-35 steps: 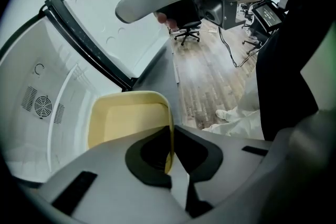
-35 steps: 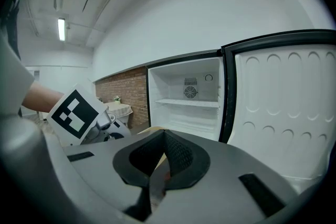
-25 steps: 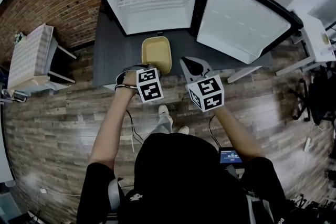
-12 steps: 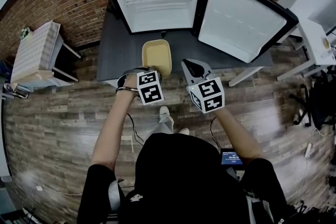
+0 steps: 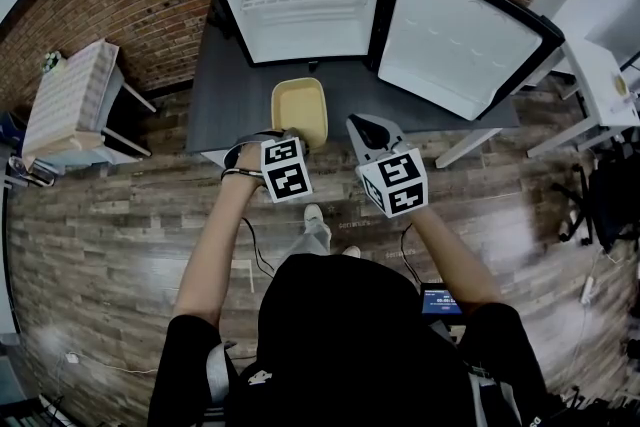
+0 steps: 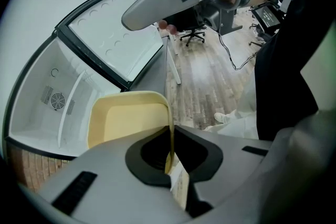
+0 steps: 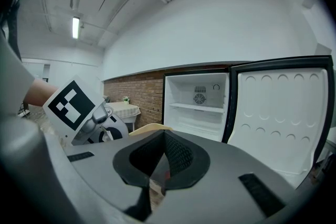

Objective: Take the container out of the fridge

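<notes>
Container: pale yellow tub, rectangular with rounded corners, open top, thin wall, plain smooth inside. It is out of the fridge, just in front of the open compartment, over the dark bench. Cannot tell whether it rests on the bench or is lifted.

Left tool: clamped on the container's rim on the side away from the fridge, the thin wall pinched between the jaws.

Right tool: jaws together, nothing between them. It is held in front of the fridge's door, which is swung wide open, and is near the container without touching it.
</notes>
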Tool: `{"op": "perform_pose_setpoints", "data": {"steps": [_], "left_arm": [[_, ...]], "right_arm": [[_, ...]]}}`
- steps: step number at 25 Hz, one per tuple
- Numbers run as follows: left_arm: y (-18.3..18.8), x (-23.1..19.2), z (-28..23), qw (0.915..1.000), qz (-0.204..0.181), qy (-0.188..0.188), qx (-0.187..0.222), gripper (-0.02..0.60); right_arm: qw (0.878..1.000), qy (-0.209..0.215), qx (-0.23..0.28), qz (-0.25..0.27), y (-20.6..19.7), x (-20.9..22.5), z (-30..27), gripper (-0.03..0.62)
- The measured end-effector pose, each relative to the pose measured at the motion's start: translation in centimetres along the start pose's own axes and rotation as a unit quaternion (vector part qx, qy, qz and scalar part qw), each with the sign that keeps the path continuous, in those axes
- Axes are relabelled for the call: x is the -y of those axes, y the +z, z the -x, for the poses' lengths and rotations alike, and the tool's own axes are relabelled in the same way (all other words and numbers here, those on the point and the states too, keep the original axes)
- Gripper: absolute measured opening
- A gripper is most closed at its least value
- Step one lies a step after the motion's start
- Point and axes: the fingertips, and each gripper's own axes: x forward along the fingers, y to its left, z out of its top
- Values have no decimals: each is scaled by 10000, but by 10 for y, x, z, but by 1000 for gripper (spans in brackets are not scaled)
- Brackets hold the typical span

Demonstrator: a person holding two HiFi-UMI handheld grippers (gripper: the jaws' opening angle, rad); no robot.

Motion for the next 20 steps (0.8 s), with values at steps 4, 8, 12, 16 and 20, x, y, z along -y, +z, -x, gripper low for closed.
{"op": "perform_pose_setpoints", "data": {"steps": [4, 8, 12, 16, 20], "left_arm": [[1, 3, 2, 10000, 41, 4, 35, 23], [-2, 1, 4, 10000, 45, 30, 37, 23], [-8, 3, 3, 10000, 76, 29, -15, 23], [-10, 4, 2, 9999, 111, 18, -42, 23], [-11, 2, 1, 9999, 126, 6, -41, 23]], "right_arm": [[10000, 15, -12, 26, 0, -3, 3, 40], [10000, 7, -41, 6, -1, -2, 0, 40], [10000, 39, -49, 20, -2, -4, -1, 40], [10000, 66, -51, 36, -2, -3, -1, 40], [10000, 58, -67, 22, -4, -1, -3, 40]]}}
